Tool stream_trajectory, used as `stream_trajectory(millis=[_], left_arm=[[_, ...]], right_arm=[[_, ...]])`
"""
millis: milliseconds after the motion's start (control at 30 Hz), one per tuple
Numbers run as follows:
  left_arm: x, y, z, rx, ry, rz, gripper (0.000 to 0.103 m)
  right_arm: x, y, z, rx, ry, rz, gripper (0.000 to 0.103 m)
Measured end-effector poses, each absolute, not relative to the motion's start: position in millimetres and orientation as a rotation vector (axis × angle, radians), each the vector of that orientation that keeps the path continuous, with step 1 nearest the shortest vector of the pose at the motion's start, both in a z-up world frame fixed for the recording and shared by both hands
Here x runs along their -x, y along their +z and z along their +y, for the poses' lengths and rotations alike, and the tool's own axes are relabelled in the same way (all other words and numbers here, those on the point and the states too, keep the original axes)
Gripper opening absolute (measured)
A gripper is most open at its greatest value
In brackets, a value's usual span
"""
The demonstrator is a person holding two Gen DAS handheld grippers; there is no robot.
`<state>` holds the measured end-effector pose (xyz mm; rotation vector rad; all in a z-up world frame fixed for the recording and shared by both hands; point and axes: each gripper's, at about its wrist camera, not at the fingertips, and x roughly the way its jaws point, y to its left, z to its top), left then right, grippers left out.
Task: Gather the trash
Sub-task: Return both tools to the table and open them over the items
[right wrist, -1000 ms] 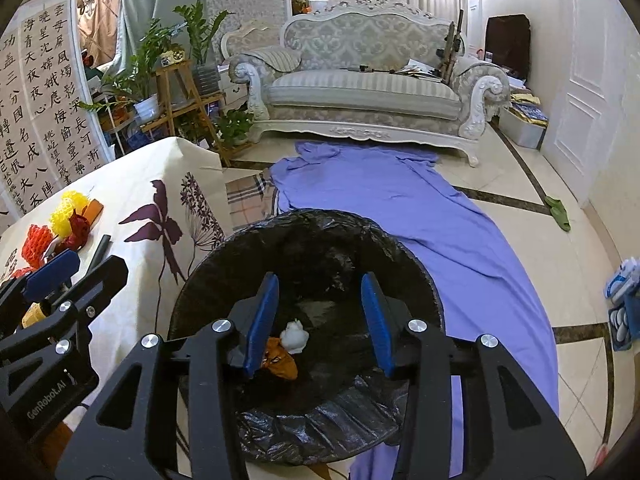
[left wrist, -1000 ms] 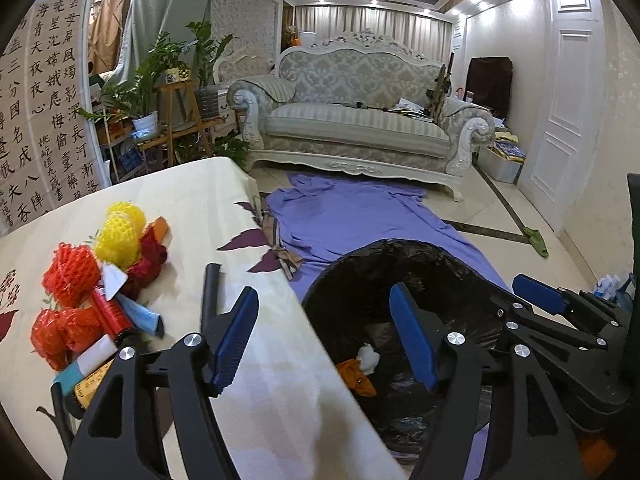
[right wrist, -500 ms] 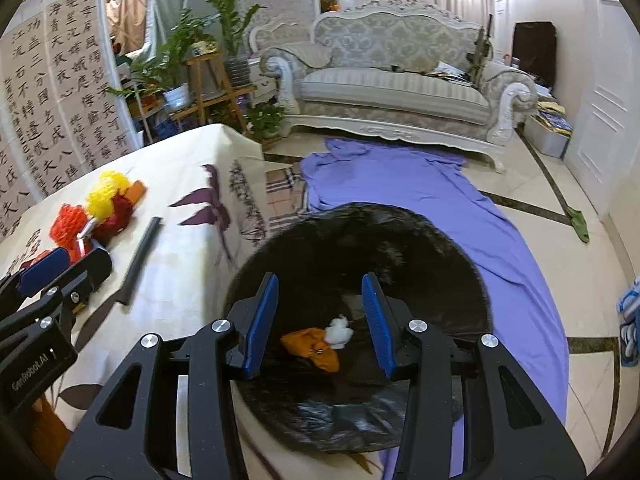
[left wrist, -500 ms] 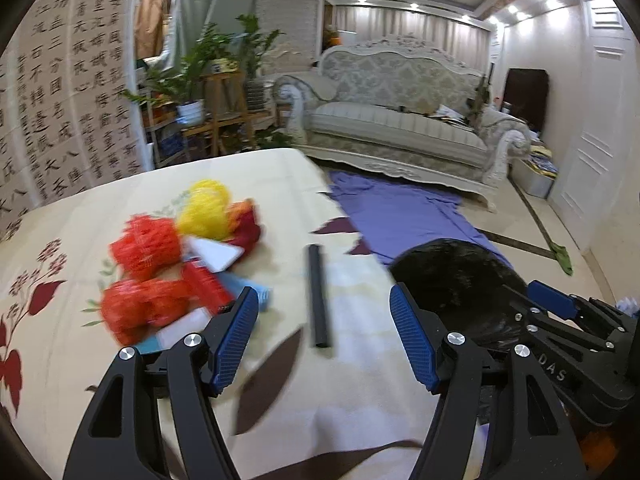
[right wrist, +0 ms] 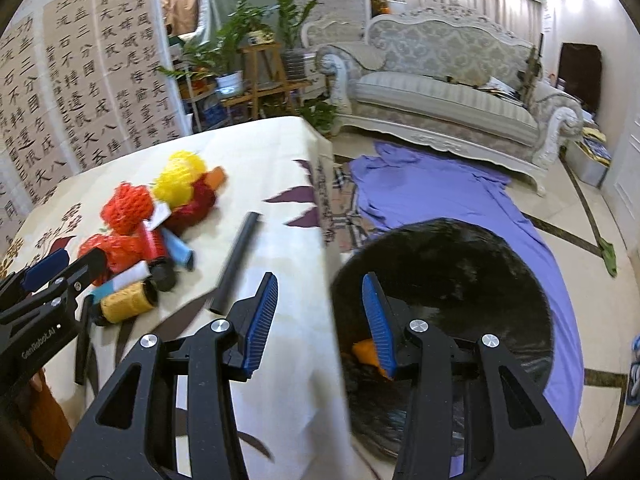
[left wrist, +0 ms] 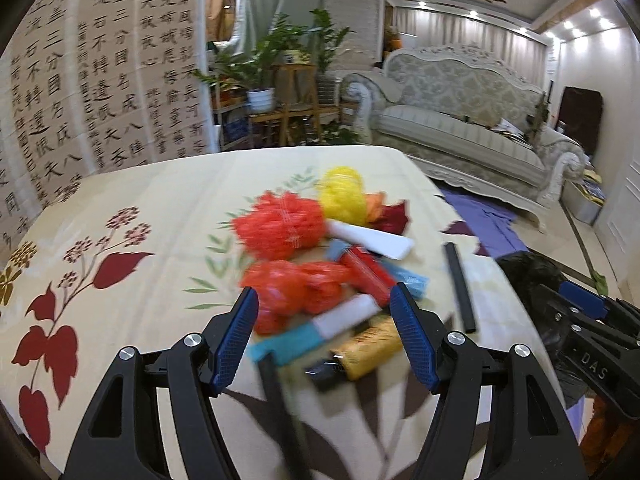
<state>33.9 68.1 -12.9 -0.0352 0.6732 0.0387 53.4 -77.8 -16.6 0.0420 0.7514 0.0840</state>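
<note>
The left gripper (left wrist: 324, 336), released, is hovering just short of the trash pile (left wrist: 320, 264); the right gripper (right wrist: 318, 320), also empty, is straddling table edge and bin (right wrist: 460, 280), probably waiting

The left tool (left wrist: 324, 336) is hanging wide open with nothing in it, over a blurry pile of trash (left wrist: 320, 264) lying mid-frame on the flowery counter (left wrist: 132, 240).
</note>
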Motion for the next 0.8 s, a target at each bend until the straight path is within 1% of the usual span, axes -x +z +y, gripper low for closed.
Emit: stream_trajectory(millis=[200,533,567,633,700,733,800], left_arm=[[-42.6,-16.3,91.7,0.058,0.071,0.685,0.067],[-59.7,-26.1,101.3,0.067,0.027,0.743,0.066],[-60.8,-26.2,101.0,0.066,0.022,0.745,0.064],[-62.0,-27.7,98.8,0.059,0.007,0.753,0.053],[-62.9,-30.4,97.0,0.051,-0.002,0.764,0.044],[-63.1,-30.9,96.3,0.047,-0.002,0.765,0.041],[-62.6,-30.8,96.3,0.044,-0.011,0.759,0.037]], right_arm=[[-60.1,-14.6,-57.0,-0.023,0.122,0.751,0.043],[-70.5,-17.4,-40.9,-0.009,0.148,0.764,0.044],[-71.4,-18.1,-39.6,-0.008,0.151,0.767,0.044],[-71.8,-19.3,-38.0,-0.007,0.156,0.770,0.044],[-72.2,-20.2,-36.1,-0.004,0.161,0.771,0.044],[-72.8,-20.5,-35.3,-0.003,0.163,0.772,0.044],[-73.0,-21.5,-34.8,-0.003,0.167,0.774,0.044]])
